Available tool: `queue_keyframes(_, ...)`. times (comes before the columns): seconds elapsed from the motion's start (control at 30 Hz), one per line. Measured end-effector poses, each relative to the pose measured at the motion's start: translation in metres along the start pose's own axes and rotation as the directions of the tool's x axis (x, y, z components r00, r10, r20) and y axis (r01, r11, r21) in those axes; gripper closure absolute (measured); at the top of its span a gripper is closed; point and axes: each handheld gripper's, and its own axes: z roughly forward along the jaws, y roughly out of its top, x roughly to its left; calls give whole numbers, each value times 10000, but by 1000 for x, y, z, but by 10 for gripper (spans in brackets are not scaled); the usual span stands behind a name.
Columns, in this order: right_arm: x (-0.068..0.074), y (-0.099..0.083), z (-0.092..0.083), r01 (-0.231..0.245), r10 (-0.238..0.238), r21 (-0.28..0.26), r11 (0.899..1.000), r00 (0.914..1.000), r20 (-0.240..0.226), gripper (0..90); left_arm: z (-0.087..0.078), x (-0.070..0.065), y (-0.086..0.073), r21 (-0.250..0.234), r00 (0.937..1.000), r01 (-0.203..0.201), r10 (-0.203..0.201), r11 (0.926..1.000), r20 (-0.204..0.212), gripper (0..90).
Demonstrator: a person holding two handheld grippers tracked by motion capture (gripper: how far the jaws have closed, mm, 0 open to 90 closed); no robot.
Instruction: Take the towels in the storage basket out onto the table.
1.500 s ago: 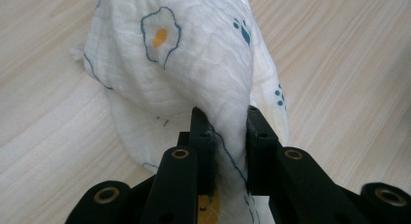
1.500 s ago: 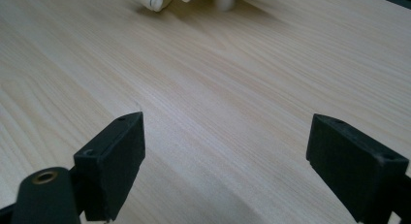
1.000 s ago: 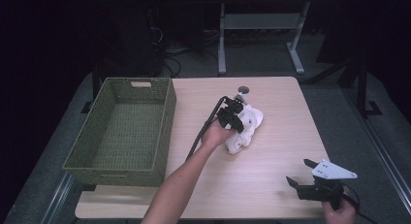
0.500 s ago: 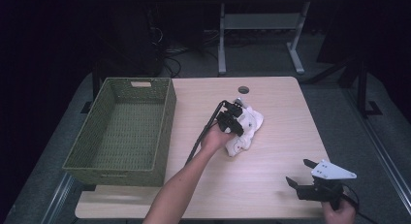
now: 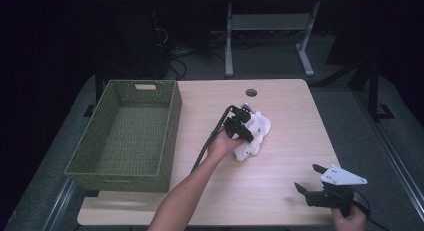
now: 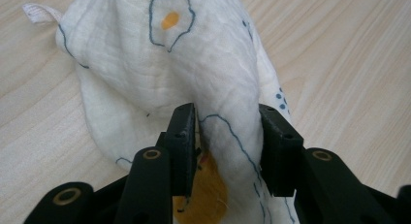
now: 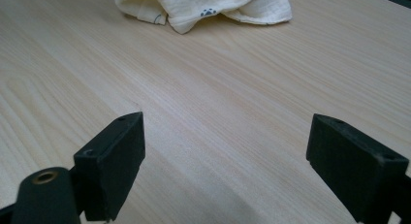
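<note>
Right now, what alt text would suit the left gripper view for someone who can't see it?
A crumpled white muslin cloth printed with fried eggs lies on a pale wooden table, a raised fold of it between the two black jaws of the left hand-held gripper. The jaws have just been opening. A small fabric tag sticks out at the upper left.

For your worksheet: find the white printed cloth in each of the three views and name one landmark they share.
High view: white printed cloth at table centre, right of the basket.
Left gripper view: cloth fills the middle, a fold between the jaws.
Right gripper view: cloth at the top edge.
Shared landmark: light wooden table.
</note>
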Motion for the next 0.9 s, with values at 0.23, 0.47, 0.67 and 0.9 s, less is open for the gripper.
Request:
queue_keyframes(0.23, 0, 0, 1, 119, -119, -49, 9999, 9999, -1, 135, -3, 0, 0, -155, 10000, 9, -8, 9999, 44, 548)
queue_keyframes(0.47, 0, 0, 1, 120, -120, -29, 9999, 9999, 29, 135, -10, 1, -2, -323, 9999, 17, -13, 9995, 123, 480)
queue_keyframes(0.67, 0, 1, 1, 158, -158, 7, 9999, 9999, 36, 135, -16, 0, -3, -510, 9998, -14, 23, 9987, 172, 448)
queue_keyframes(0.9, 0, 1, 2, 123, -123, 23, 9999, 9999, 33, 135, -25, -3, -4, -746, 9997, -61, 79, 9972, 242, 424)
